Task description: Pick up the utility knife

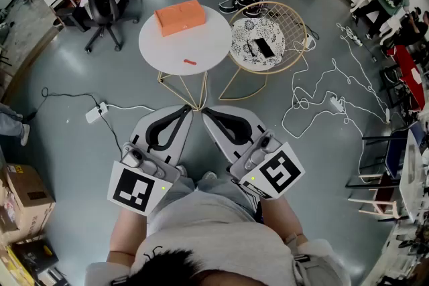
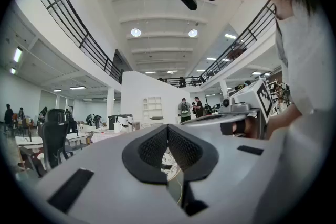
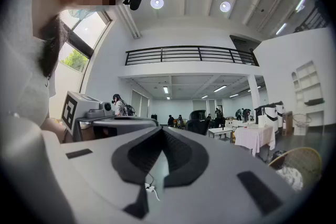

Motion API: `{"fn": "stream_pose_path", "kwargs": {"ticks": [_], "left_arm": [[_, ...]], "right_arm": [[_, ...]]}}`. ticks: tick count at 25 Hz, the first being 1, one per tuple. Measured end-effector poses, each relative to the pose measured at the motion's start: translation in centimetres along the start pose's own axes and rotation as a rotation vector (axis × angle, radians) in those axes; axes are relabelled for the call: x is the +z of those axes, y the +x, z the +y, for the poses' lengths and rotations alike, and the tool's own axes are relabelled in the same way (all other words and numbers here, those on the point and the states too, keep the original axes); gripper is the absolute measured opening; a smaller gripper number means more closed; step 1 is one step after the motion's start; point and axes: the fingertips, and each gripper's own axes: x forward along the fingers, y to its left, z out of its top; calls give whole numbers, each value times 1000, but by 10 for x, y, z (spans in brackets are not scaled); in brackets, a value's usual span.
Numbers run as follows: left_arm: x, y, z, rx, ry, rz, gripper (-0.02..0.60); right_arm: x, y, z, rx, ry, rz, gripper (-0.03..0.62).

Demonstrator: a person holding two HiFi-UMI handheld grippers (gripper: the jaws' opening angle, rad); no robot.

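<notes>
On the head view, the person held both tools close to the body, tips aimed forward at a white round table (image 1: 155,43). The left gripper (image 1: 189,110) and the right gripper (image 1: 205,110) lay side by side, their tips nearly touching each other. The utility knife (image 1: 190,62), a small red-orange piece, lay on the table near its front edge, well apart from both grippers. Behind it on the same table sat an orange box (image 1: 179,16), shut, so its contents did not show. Just beside the table stood a wire basket (image 1: 299,51) lined with a black-and-white patterned cloth (image 1: 251,31); on the cloth lay a flat dark thing (image 1: 263,47), possibly a phone. A cardboard box (image 1: 27,192) stood on the floor at the lower left, and a white power strip (image 1: 95,112) lay on the floor to the left.

In the left gripper view, the two dark pads met at their tips with nothing held between them; a bit of the patterned cloth showed through the slot below.

In the right gripper view, the jaws were likewise closed together and empty. A white cable end showed through the slot, and the wire basket sat at the lower right.
</notes>
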Motion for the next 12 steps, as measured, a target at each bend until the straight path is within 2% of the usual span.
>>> {"fn": "stream_pose_path", "kwargs": {"ticks": [12], "left_arm": [[-8,-21,39,-15,-12,-7,11]], "right_arm": [[-4,45,17,-6,-10,9,8]]}}
